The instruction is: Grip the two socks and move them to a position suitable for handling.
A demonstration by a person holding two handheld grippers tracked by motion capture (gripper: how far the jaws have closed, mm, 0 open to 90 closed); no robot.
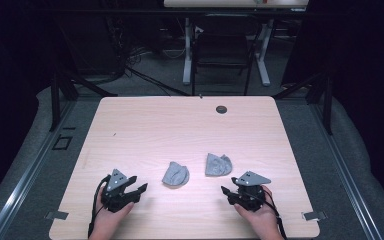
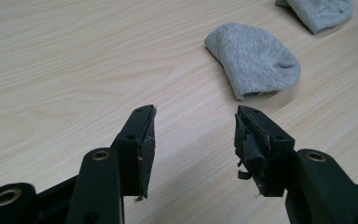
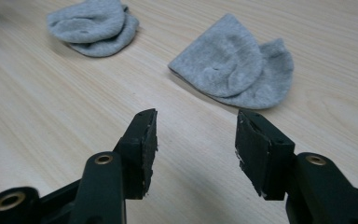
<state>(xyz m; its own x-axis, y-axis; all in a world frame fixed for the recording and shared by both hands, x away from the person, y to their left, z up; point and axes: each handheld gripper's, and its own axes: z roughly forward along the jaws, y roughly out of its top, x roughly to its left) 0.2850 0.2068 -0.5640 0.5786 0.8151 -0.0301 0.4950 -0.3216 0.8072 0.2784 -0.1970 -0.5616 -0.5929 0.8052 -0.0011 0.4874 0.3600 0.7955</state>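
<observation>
Left gripper point(image 1: 141, 189) lower left, jaws wide, empty | right gripper point(image 1: 225, 190) likewise; both aimed at two grey socks point(image 1: 175, 174) mid-frame, likely poised to grab

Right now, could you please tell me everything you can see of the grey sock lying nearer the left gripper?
The left sock is a small, light grey knit piece, folded over into a rounded, crumpled bundle. It lies flat on the wooden table, just ahead of the left gripper, whose jaws stand open and clear of it. Nothing touches it but the tabletop; the other sock lies apart.
</observation>
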